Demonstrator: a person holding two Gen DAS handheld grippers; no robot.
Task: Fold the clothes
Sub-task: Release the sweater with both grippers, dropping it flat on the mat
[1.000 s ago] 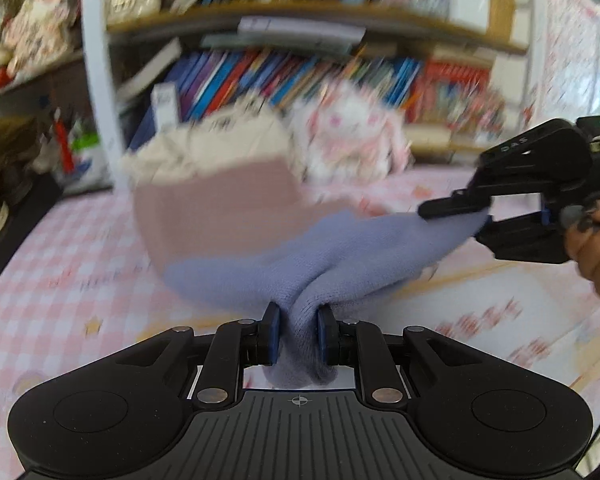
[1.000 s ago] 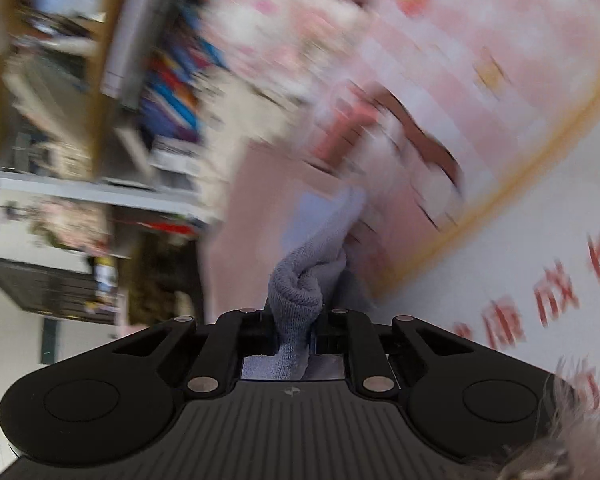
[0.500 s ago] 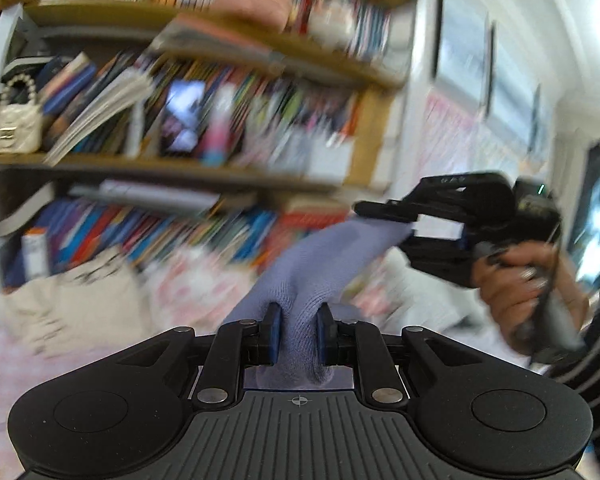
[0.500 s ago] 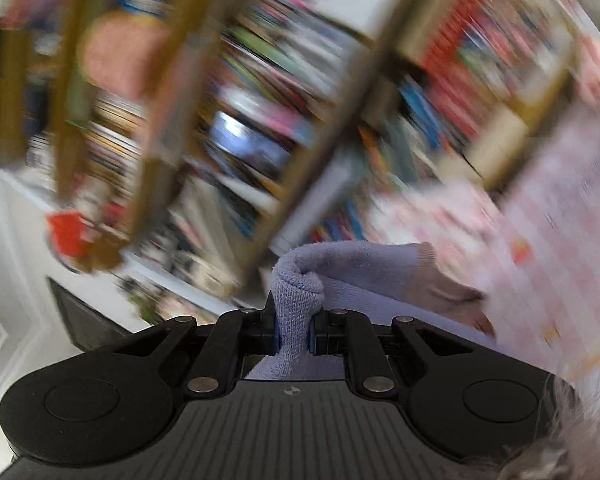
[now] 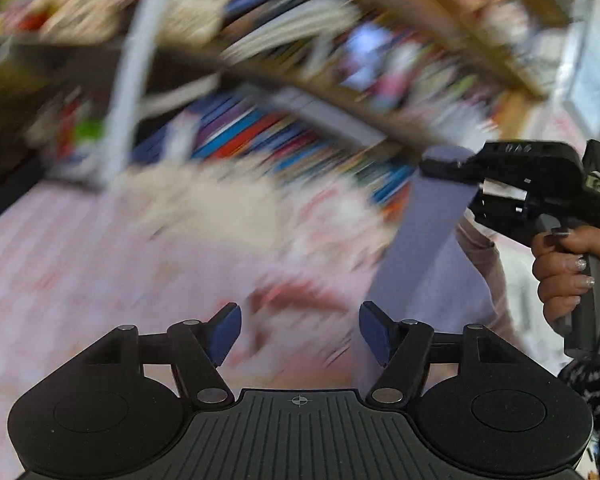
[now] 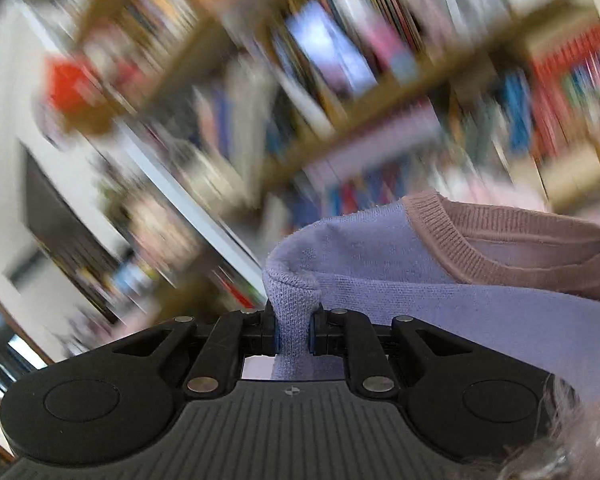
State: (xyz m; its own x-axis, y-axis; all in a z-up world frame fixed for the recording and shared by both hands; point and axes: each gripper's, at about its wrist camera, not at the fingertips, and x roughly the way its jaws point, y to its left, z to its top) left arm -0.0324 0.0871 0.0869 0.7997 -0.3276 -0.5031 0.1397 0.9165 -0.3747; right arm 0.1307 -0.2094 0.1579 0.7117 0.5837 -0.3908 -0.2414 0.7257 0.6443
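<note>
Where half a second ago both your claws were pinching the lavender sweater (image 5: 428, 240), your left gripper (image 5: 300, 334) has let go: its blue pads (image 5: 225, 332) now stand wide apart with nothing between them, and only the blurred pink checked tablecloth (image 5: 60, 272) shows through the gap. The garment has left the table altogether and hangs in the air at the right of the left wrist view, a long lavender strip dropping from your right gripper (image 5: 448, 170), which you hold up by its handle in your right hand (image 5: 568, 272).

Over on the right wrist view, that right gripper (image 6: 294, 330) is still clamped tight, its fingers pressed in on a bunched fold of lavender knit, just as before. The sweater trails off to the right, and its dusty-pink ribbed collar (image 6: 460, 248) curves open beside the fold.

Behind it all, the bookshelf (image 6: 380, 112) is packed with rows of colourful books, too smeared by motion to read any spine. In the left wrist view a cream-coloured bundle (image 5: 204, 208) sits at the far edge of the table below the shelves; what it is, you can't tell through the blur.
</note>
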